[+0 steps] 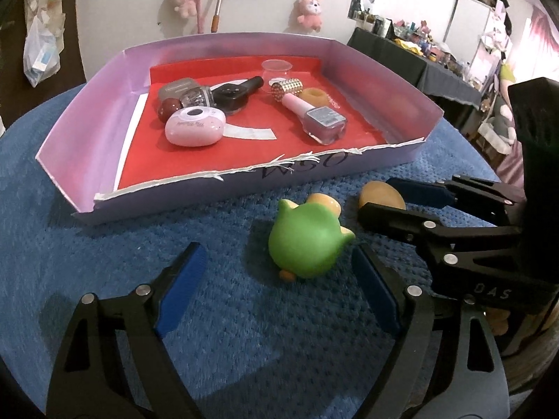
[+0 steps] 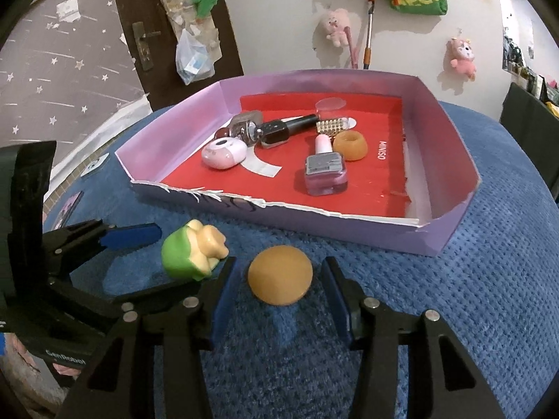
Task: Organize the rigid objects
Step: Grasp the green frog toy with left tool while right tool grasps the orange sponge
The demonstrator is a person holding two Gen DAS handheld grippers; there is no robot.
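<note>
A green toy figure lies on the blue cloth in front of the purple box; it also shows in the right wrist view. My left gripper is open, its blue pads on either side of the toy, not touching. An orange round disc lies on the cloth between the open blue pads of my right gripper; the disc also shows in the left wrist view. The box holds nail polish bottles, a pink oval case and an orange ring.
The box has a red liner and a torn front edge. Blue cloth covers the table. Plush toys hang on the wall behind. A cluttered dark table stands at the far right.
</note>
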